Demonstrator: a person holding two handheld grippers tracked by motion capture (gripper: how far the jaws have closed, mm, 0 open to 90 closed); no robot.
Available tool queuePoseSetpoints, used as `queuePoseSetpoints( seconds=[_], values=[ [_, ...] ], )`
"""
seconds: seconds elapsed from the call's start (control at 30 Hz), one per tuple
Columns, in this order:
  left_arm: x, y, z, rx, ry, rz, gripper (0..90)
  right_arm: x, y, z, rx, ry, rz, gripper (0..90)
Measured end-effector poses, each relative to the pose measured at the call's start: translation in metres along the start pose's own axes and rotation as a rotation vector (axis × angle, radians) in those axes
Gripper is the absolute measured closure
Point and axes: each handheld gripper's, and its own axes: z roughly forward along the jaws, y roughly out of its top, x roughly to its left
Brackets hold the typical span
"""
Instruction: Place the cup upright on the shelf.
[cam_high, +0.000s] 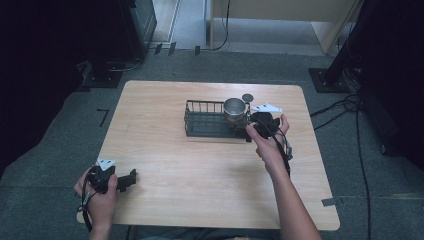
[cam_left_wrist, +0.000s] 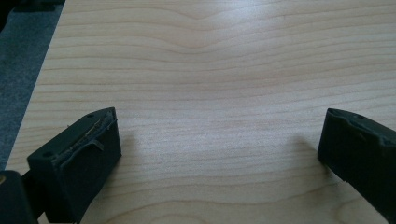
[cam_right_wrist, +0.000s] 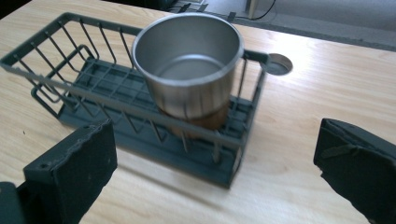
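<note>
Steel cup, no logo, label or writing readable on it or on the rack. It stands upright, mouth up, inside the right end of a dark wire rack, just ahead of the right gripper. Lower cup wall shows a brownish tint through the wires. Rack long axis runs left-right across the table in the high view; in the right gripper view it slants from upper left to lower right. Right gripper jaws are spread wide, nothing between them, rack's near corner just beyond the tips. A round grey hole sits in the tabletop just past the rack's far end.

Left gripper rests at the near left corner of the table, well apart from the rack, held by the left hand. Its jaws are also spread wide over bare wood grain, gripping nothing.
</note>
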Motion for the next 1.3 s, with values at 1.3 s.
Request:
queuePoseSetpoints(
  seconds=[1.3],
  values=[
    [0.0, 0.0, 0.0, 0.0, 0.0, 0.001, 0.0, -0.08, -0.141, -0.054, 0.086, -0.176, 0.101, 0.0]
  ],
)
